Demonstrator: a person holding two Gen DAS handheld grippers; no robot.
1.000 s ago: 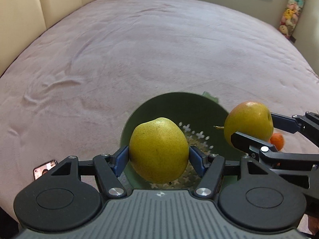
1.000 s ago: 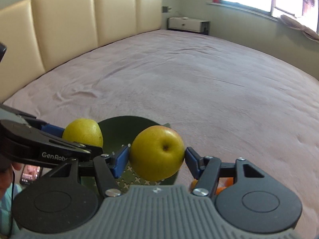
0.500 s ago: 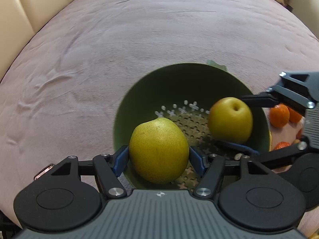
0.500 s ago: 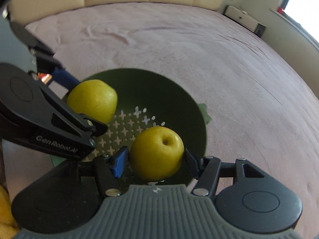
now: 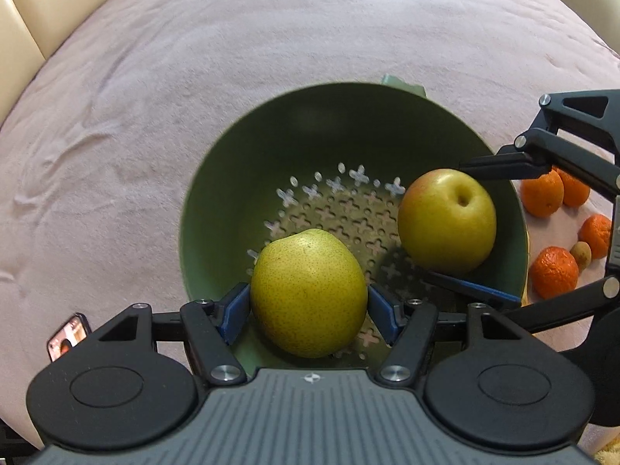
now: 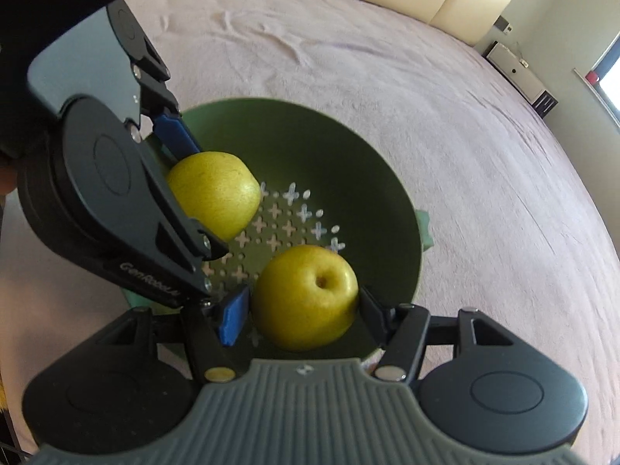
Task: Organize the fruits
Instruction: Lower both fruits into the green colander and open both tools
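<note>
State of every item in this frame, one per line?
Left gripper: shut on speckled pear, over the colander.
Right gripper: shut on smooth pear, over the colander.
Colander: upright on the bed, nothing lying loose in it.
Oranges: loose on the bed.
Phone: screen lit.

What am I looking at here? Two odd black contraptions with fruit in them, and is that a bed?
Those are hand-held grippers, one in each of a person's hands; no robot arm is involved. Each carries a wide-angle camera looking along its two fingers. One picture is from the left gripper, which is shut on a speckled yellow-green pear. The other is from the right gripper, shut on a yellow pear with a dimple. Both fruits hang over a green perforated bowl standing on a pinkish bedspread. Beside the bowl lie several oranges, and a phone sits near the bed's edge.
</note>
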